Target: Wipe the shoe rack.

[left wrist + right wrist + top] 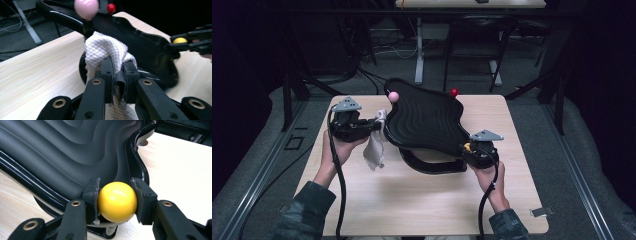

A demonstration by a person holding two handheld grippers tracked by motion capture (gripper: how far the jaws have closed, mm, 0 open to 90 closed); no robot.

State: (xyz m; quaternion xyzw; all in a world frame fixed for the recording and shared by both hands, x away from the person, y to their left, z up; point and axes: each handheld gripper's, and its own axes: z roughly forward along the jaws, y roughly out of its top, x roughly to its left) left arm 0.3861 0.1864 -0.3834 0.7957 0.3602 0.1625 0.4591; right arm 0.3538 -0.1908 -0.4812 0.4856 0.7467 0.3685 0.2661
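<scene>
1. High view: a black tray (pixel 424 120) with a rippled surface is seen tilted over a wooden table (pixel 412 200), resting on a black base (pixel 432 164).
2. The left gripper (pixel 377 122) is held at the tray's left edge, just below a pink ball (pixel 393 96); a red ball (pixel 454 92) is seen at the far rim.
3. A white cloth (pixel 105 52) is pinched between the left jaws, which are nearly closed on it; it bulges above the fingertips (pixel 107 67), is pressed against the tray's rim, and hangs below the gripper.
4. The right gripper (pixel 117 196) is clamped on a yellow ball (pixel 117 201) at the tray's near right corner; the ball is held squarely between the pads (pixel 93 192), touching both.
</scene>
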